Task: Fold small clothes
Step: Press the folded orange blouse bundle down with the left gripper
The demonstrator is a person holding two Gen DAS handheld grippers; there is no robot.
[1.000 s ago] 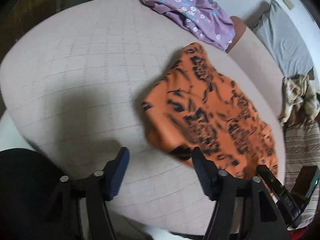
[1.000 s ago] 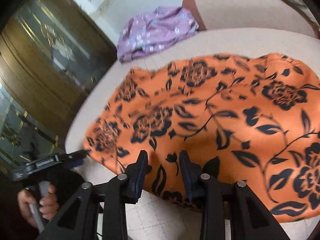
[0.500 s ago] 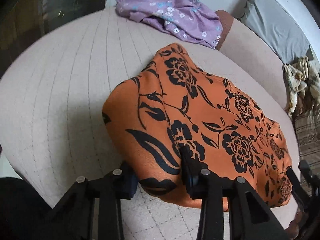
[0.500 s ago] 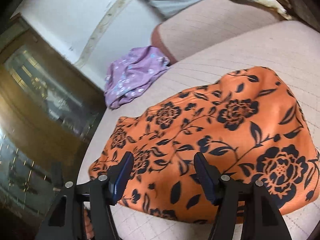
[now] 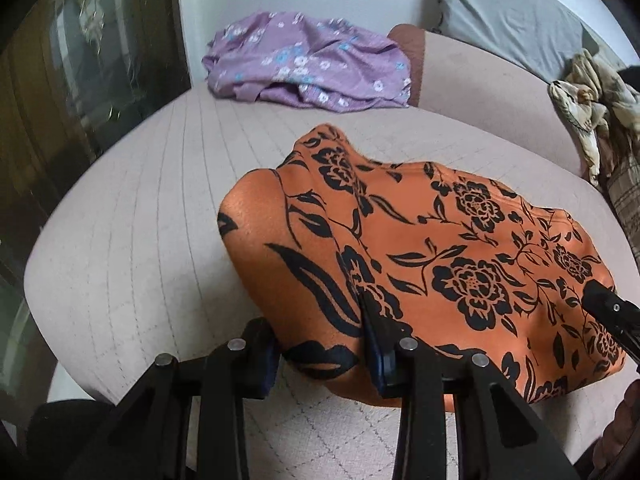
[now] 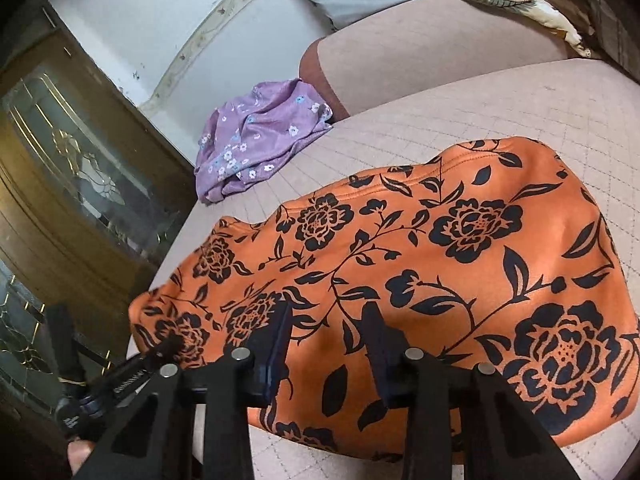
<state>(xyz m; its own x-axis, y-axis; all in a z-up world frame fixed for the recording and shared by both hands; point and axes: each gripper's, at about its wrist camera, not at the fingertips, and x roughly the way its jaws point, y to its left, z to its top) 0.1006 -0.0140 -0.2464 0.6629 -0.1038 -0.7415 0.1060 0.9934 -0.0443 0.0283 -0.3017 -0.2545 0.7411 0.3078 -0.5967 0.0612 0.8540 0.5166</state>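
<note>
orange cloth (image 5: 440,264): satiny, black rose + vine print, lies rumpled across the middle of both views on the pale quilted cushion (image 5: 152,216). soft, slippery looking imo, prob slides off itself easy.
left gripper (image 5: 320,344): fingers partway open w/ the near left corner of the cloth bulging up btwn them, right pad pressed into the fabric. can't tell if it's actually got a grip yet.
right gripper (image 6: 326,344): also partway open, straddling the near edge, lower centre of its view. fabric sits btwn the fingers, no clamp i can see.
step: looks like grabbing the near hem at 2 spots to lift + fold it over.
how to do it well: close on the hem itself, not a puffy bit. pinch both layers or it'll slip. lift both sides level.
shape: roughly a wide rectangle, far edge wavy, humps in the middle need flattening.
purple floral cloth (image 5: 308,68): crumpled heap, upper centre in left view, well apart.
grey pillow (image 5: 508,16): upper right, smooth.
</note>
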